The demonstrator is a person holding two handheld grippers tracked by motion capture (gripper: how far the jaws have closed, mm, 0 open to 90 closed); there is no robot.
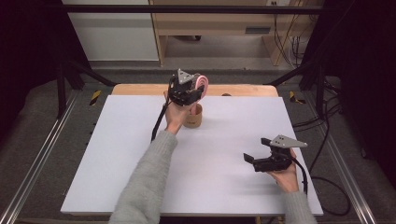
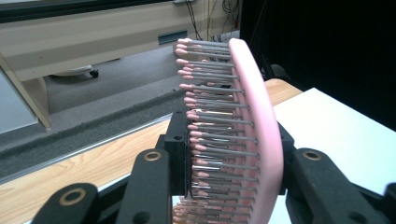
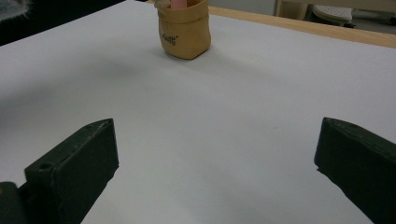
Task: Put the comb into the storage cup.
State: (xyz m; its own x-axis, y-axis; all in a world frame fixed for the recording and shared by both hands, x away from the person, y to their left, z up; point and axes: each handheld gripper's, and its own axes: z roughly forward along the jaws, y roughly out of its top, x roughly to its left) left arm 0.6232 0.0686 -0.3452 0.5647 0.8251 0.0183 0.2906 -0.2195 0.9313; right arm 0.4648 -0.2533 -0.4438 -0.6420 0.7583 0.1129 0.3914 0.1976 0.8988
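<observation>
The left gripper (image 1: 195,88) clamps a pink hairbrush (image 2: 243,135) whose handle already stands in the small tan pouch (image 3: 184,29) on the white surface (image 1: 224,140), release remaining, while the right gripper (image 1: 256,151) waits wide open and empty.

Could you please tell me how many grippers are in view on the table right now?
2: the left gripper is at the far edge above the pouch, shut on a pink brush; the right gripper hovers open near the front right.
</observation>
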